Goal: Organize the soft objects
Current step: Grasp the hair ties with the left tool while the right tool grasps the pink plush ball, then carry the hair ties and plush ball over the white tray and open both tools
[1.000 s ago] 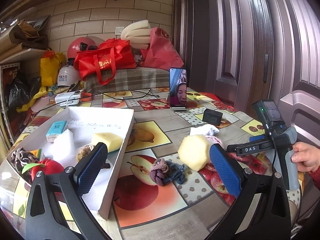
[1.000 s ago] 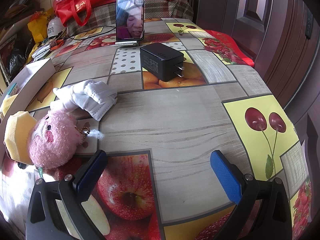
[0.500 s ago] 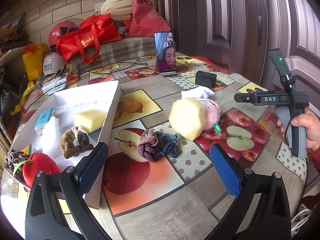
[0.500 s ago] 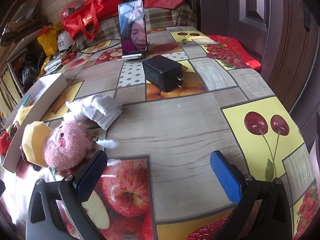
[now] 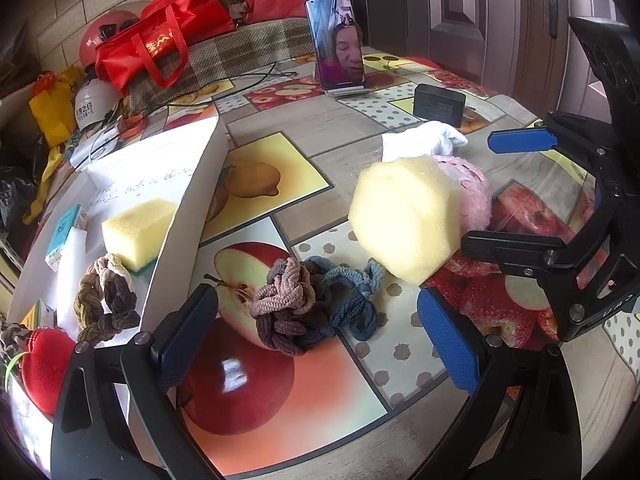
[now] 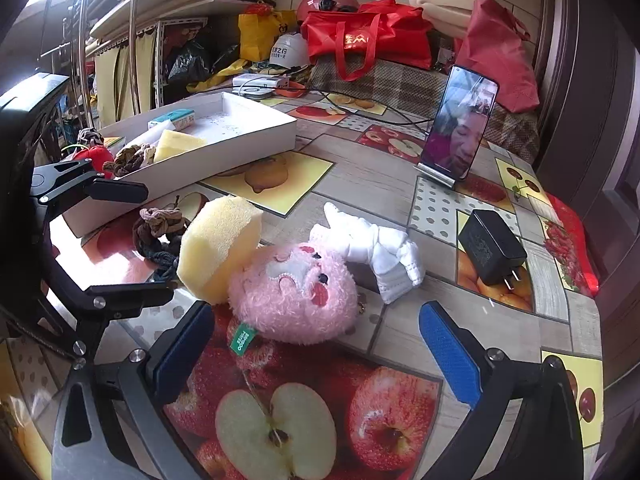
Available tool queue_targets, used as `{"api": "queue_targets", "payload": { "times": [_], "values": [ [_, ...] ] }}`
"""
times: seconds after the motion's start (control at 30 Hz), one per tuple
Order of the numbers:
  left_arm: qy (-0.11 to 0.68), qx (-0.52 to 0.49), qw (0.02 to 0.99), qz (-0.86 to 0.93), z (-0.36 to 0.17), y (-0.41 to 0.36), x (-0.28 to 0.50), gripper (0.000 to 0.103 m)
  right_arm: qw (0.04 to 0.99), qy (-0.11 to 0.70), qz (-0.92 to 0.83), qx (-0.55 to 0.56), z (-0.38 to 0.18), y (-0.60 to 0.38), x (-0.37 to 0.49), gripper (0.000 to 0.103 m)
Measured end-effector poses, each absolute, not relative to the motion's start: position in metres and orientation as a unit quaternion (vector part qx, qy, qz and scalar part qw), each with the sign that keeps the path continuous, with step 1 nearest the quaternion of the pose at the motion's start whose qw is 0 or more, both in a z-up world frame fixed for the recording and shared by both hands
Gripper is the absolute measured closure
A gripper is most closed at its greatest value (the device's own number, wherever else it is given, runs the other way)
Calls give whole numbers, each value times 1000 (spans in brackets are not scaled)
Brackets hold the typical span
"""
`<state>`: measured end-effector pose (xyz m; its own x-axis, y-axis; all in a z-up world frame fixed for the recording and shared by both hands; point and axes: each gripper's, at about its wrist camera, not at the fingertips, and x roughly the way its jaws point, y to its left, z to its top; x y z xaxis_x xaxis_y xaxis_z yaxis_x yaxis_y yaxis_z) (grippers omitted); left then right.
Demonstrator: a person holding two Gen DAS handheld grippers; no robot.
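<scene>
While the white box (image 5: 200,176) at ten o'clock holds several soft things, scrunchies (image 5: 316,304), sponge (image 5: 404,216), plush (image 6: 296,292) and glove (image 6: 372,248) remain out; both the left gripper (image 5: 316,344) and the right gripper (image 6: 316,344) gape empty.

pink plush (image 6: 296,292), yellow sponge (image 6: 218,242), scrunchies (image 5: 316,304)

On the table (image 5: 304,452), an open box (image 5: 192,216) sits toward the left edge, holding a sponge block (image 5: 138,230), a braided hair tie (image 5: 106,298) before it and a plush fruit (image 5: 44,364) at its near corner. Just right of the box lies a heap of hair ties (image 5: 312,304). Farther right, a hexagonal sponge (image 5: 404,216) leans on a plush toy (image 6: 296,292), seemingly touching it; a glove (image 6: 376,252) lies behind. A charger (image 6: 490,252) and propped phone (image 6: 460,136) stand toward the far edge.
</scene>
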<state>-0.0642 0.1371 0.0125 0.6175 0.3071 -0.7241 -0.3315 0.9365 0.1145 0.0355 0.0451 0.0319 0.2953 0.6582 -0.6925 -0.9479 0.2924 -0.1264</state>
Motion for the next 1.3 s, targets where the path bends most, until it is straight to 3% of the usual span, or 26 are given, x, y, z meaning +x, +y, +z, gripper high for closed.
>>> {"api": "queue_targets", "payload": {
  "times": [0.1, 0.13, 0.17, 0.2, 0.3, 0.5, 0.57, 0.93, 1.07, 1.17, 1.23, 1.3],
  "values": [
    [419, -21, 891, 175, 6, 142, -55, 19, 748, 296, 525, -278, 23, 61, 41, 15],
    [418, -29, 892, 169, 6, 145, -55, 25, 741, 313, 526, -276, 19, 65, 45, 30],
    [417, -39, 893, 164, 7, 147, -54, 52, 740, 324, 524, -271, 16, 65, 47, 36],
    [412, -51, 896, 157, 8, 148, -56, 73, 741, 323, 527, -263, 16, 61, 47, 36],
    [372, -54, 911, 171, 21, 141, -71, 74, 759, 293, 526, -248, 28, 34, 38, 40],
    [101, -70, 975, 186, 146, 120, -126, 74, 873, 115, 472, -51, 117, -65, 33, 39],
    [66, -40, 980, 185, 179, 108, -121, 74, 886, 73, 457, -8, 145, -83, 30, 39],
    [66, -14, 985, 160, 192, 78, -105, 74, 889, 49, 456, 12, 163, -98, 30, 38],
    [78, -38, 985, 149, 190, 85, -101, 74, 896, 24, 443, -32, 161, -90, 16, 38],
    [95, -198, 976, -8, 184, 118, -93, 74, 881, 20, 471, -36, 162, -87, 14, 38],
    [93, -329, 930, -135, 172, 143, -83, 74, 845, 72, 529, 28, 165, -93, 30, 38],
    [76, -393, 891, -214, 164, 154, -78, 74, 798, 125, 580, 104, 164, -100, 52, 38]
  ]
}}
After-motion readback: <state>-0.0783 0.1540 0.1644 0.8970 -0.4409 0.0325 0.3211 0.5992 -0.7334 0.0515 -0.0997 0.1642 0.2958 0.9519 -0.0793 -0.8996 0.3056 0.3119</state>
